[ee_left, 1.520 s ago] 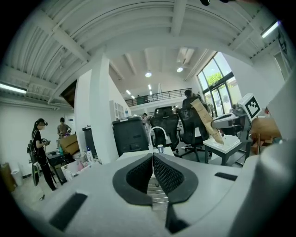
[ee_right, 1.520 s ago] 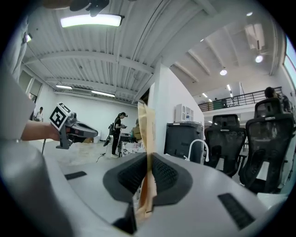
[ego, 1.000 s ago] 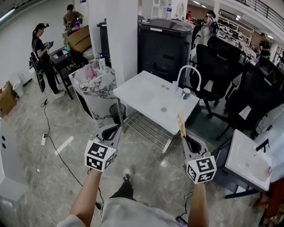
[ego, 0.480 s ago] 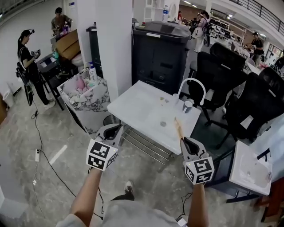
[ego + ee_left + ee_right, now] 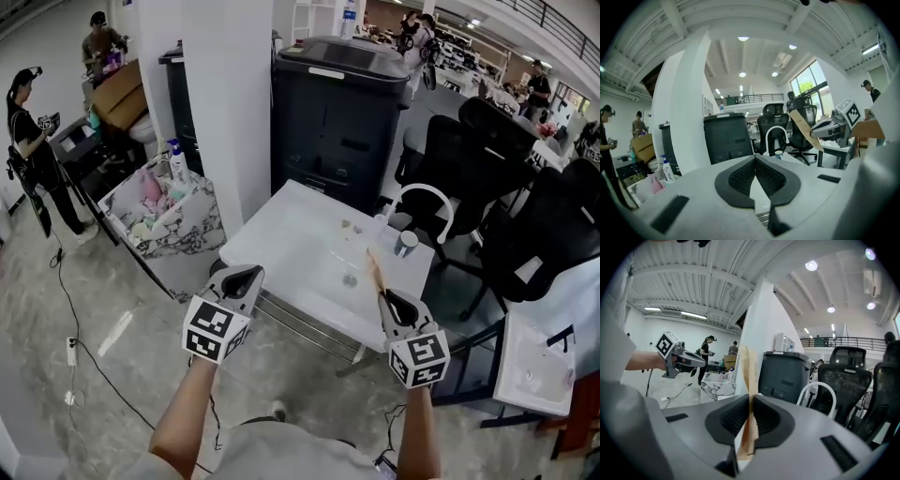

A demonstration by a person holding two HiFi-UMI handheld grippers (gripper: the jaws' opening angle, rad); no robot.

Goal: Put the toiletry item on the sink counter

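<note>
White counter, right tongs pinching tan packet

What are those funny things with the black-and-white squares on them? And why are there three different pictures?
Those are two grabbers, called grippers. A person holds one in each hand, and the cubes with squares are part of them. The big picture comes from a camera on the person's head, looking down. The other two come from little cameras riding on each gripper, looking along its fingers. The left gripper is shut and holds nothing. The right gripper is shut on a thin brown toiletry item. In front stands a white sink counter with a curved white faucet, a small cup and a drain.
</note>
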